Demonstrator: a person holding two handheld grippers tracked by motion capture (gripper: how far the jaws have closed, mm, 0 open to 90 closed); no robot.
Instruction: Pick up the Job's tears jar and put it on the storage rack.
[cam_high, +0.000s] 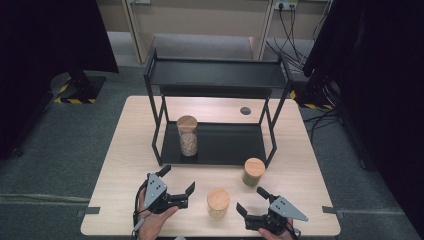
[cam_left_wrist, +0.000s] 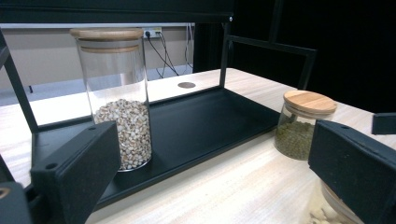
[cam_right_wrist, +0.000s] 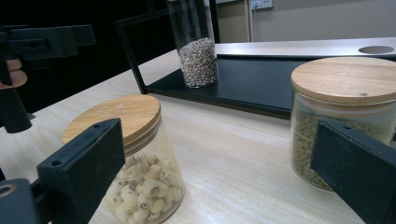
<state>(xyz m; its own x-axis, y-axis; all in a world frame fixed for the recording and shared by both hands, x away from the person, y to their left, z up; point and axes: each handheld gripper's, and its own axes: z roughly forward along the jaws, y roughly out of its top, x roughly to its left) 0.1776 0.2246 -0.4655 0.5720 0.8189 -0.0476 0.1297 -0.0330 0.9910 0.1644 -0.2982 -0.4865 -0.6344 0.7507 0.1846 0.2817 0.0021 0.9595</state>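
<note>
Left gripper view: bean jar (cam_left_wrist: 327, 212) half-hidden.

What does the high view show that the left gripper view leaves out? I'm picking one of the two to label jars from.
High view alone: the rack's upper shelf from above, the table's full outline, the grey floor, and both grippers, the left gripper and right gripper, open. Left gripper view alone: a close side look at the tall jar's pale grains and the small jar's green contents. Shared: the tall jar on the rack's bottom tray, the small green-filled jar on the table beside the rack, and the round hole in the tabletop.
</note>
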